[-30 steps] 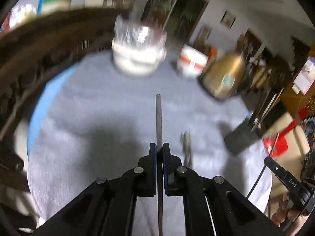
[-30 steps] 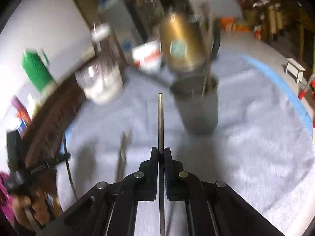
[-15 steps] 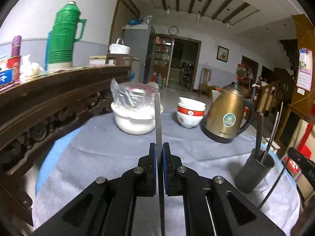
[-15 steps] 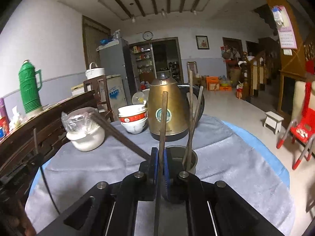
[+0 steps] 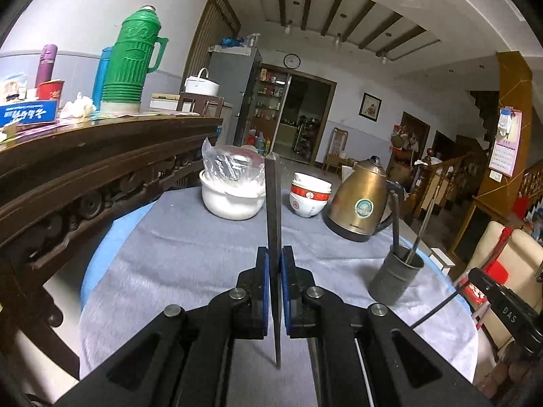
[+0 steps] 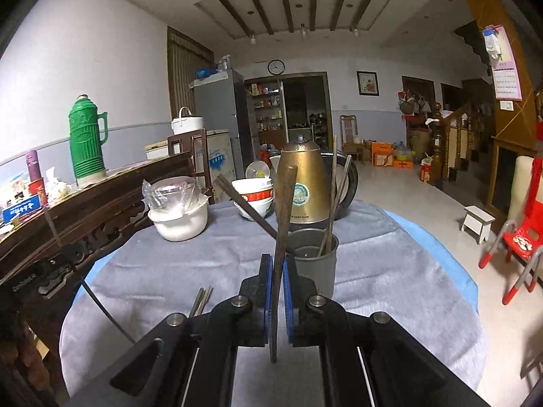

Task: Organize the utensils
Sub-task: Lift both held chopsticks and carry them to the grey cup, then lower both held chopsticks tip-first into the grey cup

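My left gripper point(image 5: 274, 254) is shut on a dark chopstick point(image 5: 273, 203) that stands upright between the pads, above the grey cloth. The grey holder cup point(image 5: 395, 278) with two chopsticks stands to its right. My right gripper point(image 6: 278, 261) is shut on a brown chopstick point(image 6: 284, 210), held upright just left of the cup point(image 6: 315, 261). Another dark chopstick point(image 6: 244, 203) slants behind it toward the cup's rim. Loose chopsticks point(image 6: 201, 300) lie on the cloth at lower left.
On the cloth-covered table point(image 5: 176, 264) stand a white pot with a plastic bag point(image 5: 232, 190), stacked bowls point(image 5: 309, 196) and a brass kettle point(image 5: 359, 203). A dark wooden sideboard point(image 5: 85, 169) with a green thermos point(image 5: 132, 61) lies left. The left gripper's body point(image 6: 37, 278) shows in the right view.
Both grippers tilted up from looking down at the table to level, each keeping its chopstick. The right gripper moved close to the cup.
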Demonstrator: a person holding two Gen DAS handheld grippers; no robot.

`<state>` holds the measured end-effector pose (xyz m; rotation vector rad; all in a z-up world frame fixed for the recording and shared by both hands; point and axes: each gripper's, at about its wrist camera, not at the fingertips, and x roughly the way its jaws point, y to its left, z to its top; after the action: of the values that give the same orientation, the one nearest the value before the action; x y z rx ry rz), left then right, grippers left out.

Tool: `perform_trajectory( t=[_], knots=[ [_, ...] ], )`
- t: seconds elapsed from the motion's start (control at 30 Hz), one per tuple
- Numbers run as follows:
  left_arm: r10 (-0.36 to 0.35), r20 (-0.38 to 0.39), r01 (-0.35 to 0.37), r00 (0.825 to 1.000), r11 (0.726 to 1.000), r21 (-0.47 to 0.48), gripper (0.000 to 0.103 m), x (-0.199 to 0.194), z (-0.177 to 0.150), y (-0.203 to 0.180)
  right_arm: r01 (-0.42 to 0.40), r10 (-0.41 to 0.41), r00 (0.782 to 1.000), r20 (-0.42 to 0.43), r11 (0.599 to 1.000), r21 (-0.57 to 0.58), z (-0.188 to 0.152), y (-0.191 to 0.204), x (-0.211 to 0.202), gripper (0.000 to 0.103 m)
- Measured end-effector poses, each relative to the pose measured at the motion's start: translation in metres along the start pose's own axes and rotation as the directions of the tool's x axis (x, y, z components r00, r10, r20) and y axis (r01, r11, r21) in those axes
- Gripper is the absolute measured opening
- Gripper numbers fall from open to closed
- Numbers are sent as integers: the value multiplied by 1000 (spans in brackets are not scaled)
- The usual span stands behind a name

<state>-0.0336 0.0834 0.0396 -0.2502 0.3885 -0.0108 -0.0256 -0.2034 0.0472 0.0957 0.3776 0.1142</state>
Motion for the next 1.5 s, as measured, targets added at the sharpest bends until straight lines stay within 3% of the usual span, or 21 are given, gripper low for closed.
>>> perform_trajectory(
  t=[0.9, 1.27, 1.5],
  knots=[
    [-8, -19, 8, 1000, 1000, 9, 7, -33, -27, -5, 26, -26, 1000, -14, 1000, -6, -32, 8, -38, 7],
    [-19, -38, 18, 999, 1000, -13, 7, -28, -20, -4, 31, -31, 1000, 4, 999, -10, -28, 8, -46, 6],
    [-2, -39, 3, 999, 1000, 27, 7, -27, -6, -17, 27, -27, 999, 31, 1000, -4, -16, 4, -57, 6]
  ],
)
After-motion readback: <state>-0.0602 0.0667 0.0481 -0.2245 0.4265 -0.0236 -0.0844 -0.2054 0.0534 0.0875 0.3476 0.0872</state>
